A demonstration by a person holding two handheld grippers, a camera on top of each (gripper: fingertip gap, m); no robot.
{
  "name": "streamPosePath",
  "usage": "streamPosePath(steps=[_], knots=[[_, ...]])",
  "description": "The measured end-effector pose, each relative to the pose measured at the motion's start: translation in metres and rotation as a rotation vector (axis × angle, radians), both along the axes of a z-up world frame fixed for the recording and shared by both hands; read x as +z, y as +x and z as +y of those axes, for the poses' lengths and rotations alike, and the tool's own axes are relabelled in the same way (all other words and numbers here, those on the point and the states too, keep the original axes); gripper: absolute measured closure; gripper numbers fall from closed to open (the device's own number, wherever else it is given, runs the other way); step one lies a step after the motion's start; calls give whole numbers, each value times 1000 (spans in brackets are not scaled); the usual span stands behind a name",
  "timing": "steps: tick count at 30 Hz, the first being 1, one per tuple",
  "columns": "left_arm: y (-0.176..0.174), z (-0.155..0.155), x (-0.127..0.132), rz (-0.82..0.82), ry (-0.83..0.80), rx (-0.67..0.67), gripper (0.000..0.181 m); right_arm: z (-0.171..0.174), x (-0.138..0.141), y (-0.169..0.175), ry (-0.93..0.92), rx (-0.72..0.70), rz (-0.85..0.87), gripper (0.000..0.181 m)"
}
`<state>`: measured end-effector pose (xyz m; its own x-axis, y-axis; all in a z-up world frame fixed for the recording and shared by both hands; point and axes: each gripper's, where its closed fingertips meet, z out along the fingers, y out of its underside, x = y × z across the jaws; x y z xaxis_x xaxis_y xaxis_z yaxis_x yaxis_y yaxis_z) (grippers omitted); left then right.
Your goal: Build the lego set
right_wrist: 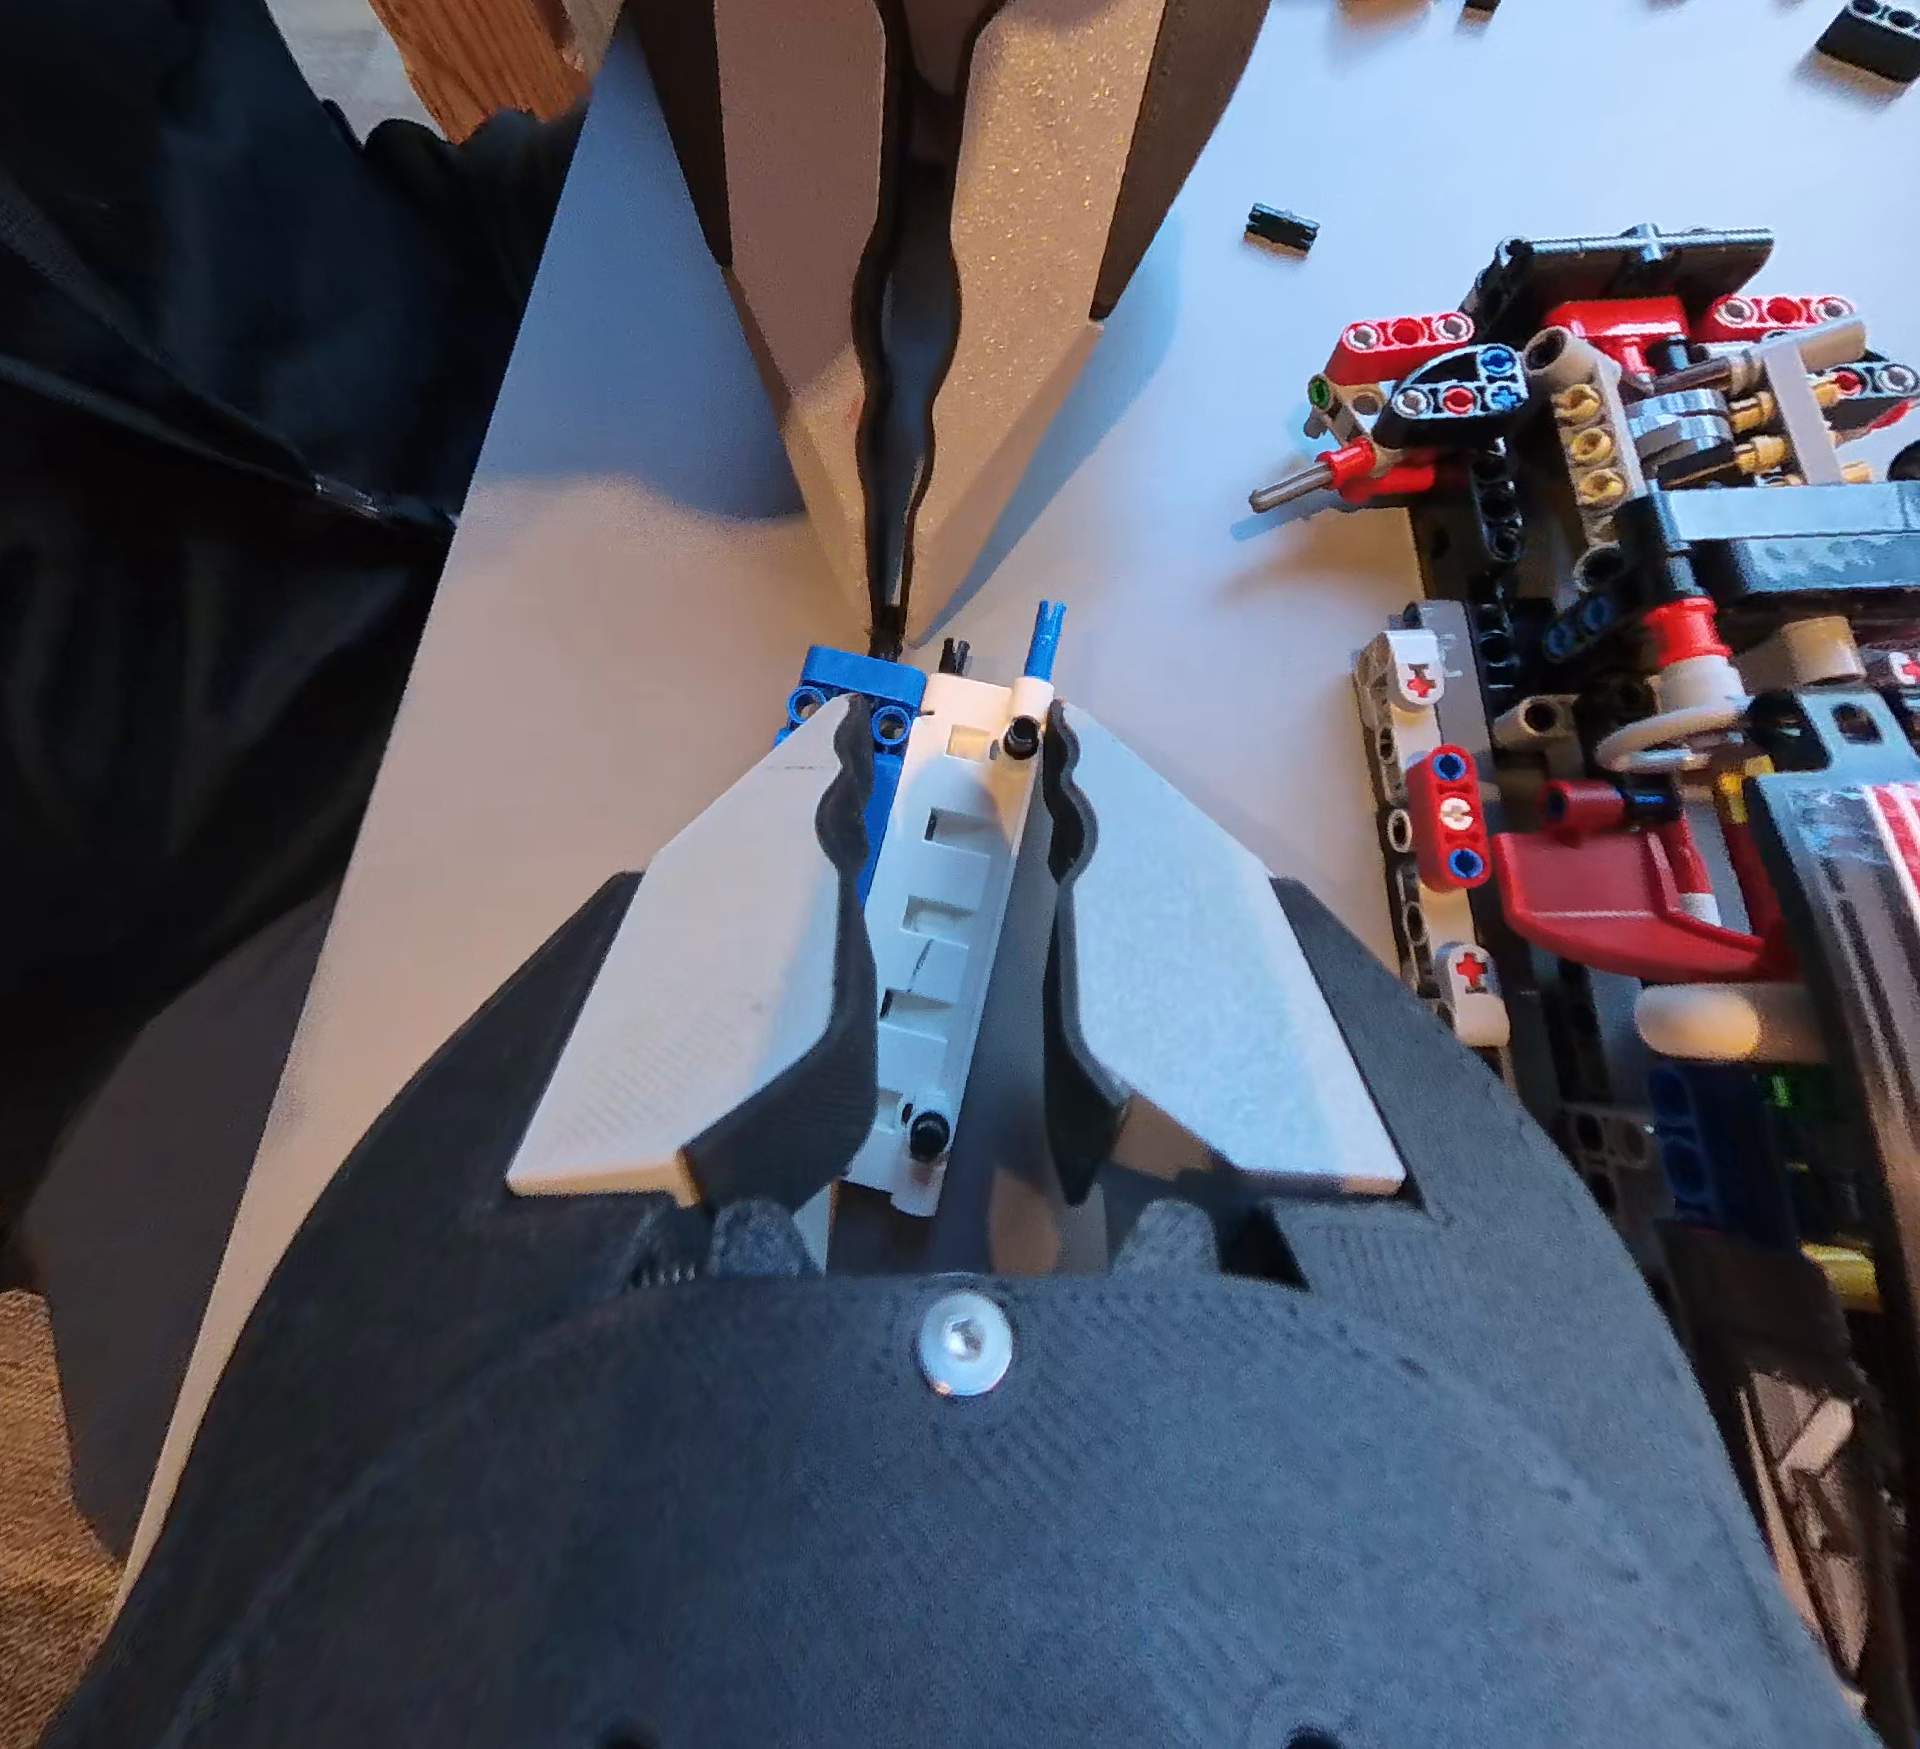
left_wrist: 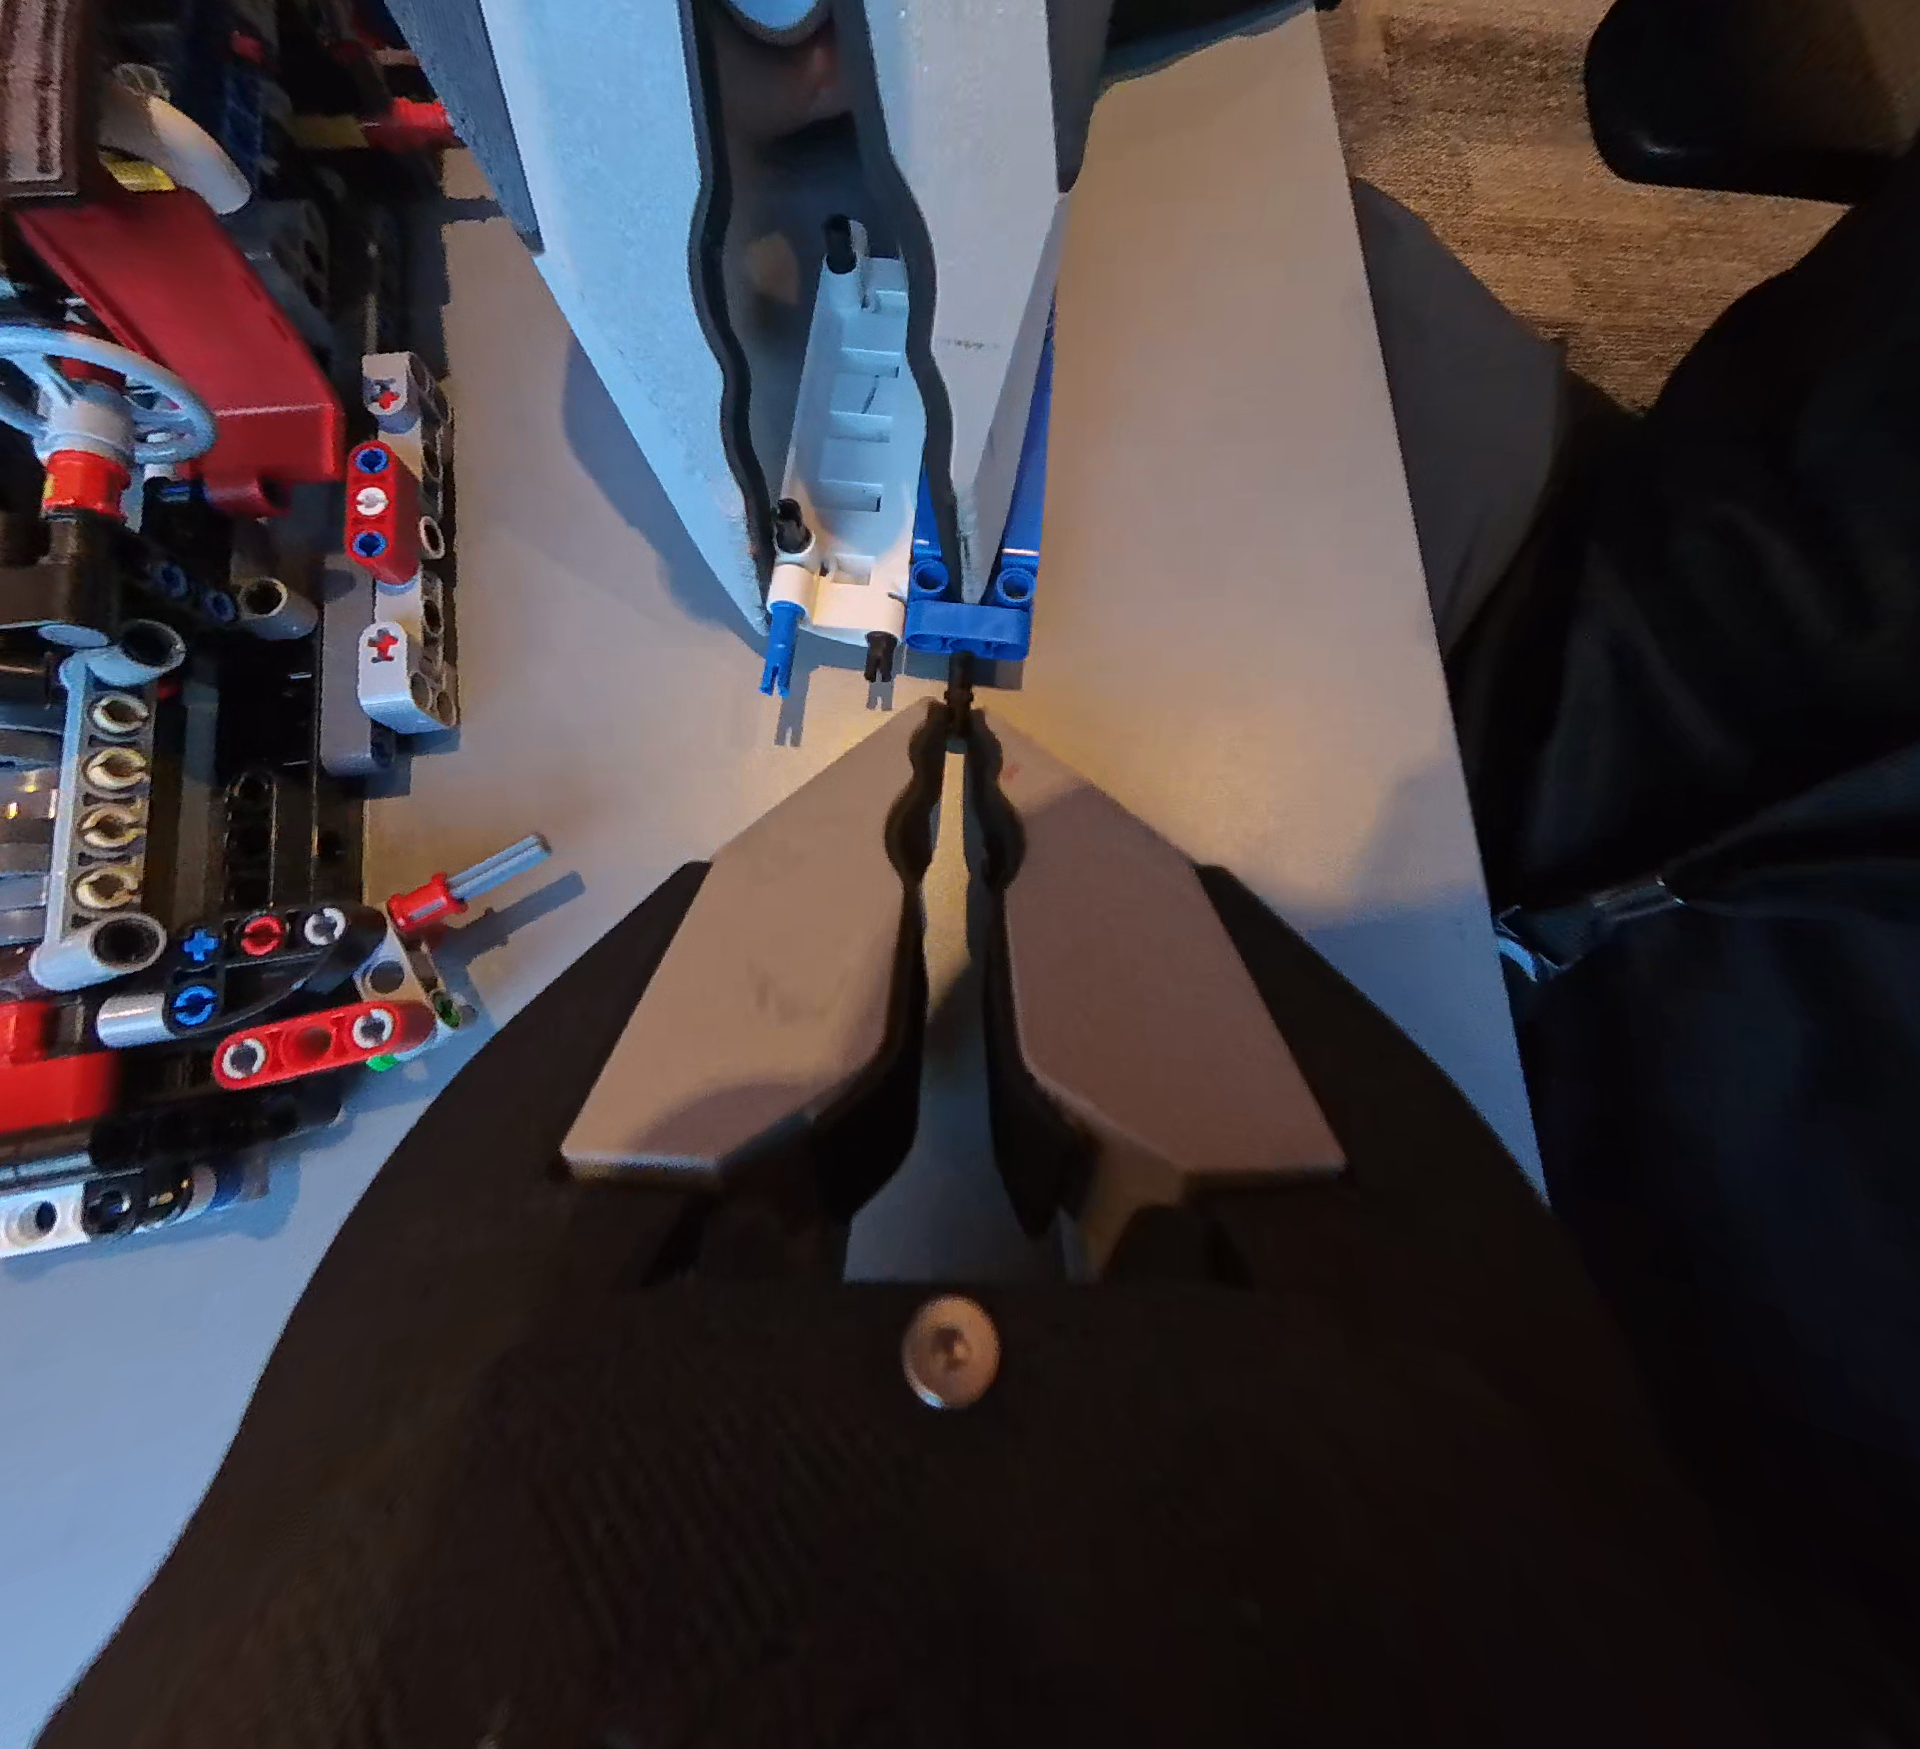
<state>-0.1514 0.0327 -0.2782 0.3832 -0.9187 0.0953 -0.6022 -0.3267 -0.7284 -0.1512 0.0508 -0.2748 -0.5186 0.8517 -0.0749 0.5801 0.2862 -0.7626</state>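
1. Left wrist view: the left tool (left_wrist: 954, 725) is clenched on a small black plastic connector pin (left_wrist: 958, 683), pinched right at the tips. The pin points straight ahead, its long axis in line with the tool, and its far end meets the end hole of the blue plastic beam frame (left_wrist: 968, 627) dead ahead. Beside the frame sits the white ribbed plastic panel (left_wrist: 854, 442), both gripped by the opposing right tool (left_wrist: 831, 546) above the pale grey worktop (left_wrist: 1226, 473). The half-built red, black and grey vehicle model (left_wrist: 177, 660) lies off to the left.

2. Right wrist view: the right tool (right_wrist: 951, 743) is clamped across the white panel (right_wrist: 951, 930) and blue frame (right_wrist: 862, 676), which run lengthways between its fingers, end pointing away. The left tool (right_wrist: 888, 634) comes in head-on from the far side, the black pin (right_wrist: 886, 650) barely visible at the frame's end.

3. Judgement: the push must go straight along the pin's axis into the hole, and the left tool is the one to drive it.
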Motion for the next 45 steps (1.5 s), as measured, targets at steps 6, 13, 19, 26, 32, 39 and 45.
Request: streamPosePath(steps=[6,13,19,26,32,39,45], knots=[[-3,3,3,-39,-31,40,181,0,-4,0,18,0,-16,150],[0,3,-2,-3,-32,37,181,-1,-4,1,30,12,-14,151],[0,5,-2,-1,-23,42,181,-1,-4,1,30,15,-10,151],[0,5,-2,-5,-36,43,181,-2,-4,2,28,16,-14,151],[0,5,-2,-4,-96,76,181,-1,-4,1,29,7,-18,151],[-3,6,-3,90,-189,66,181,1,-5,0,87,-2,-38,151],[-5,5,-3,196,-265,39,180,0,-6,-2,116,-8,-51,150]])
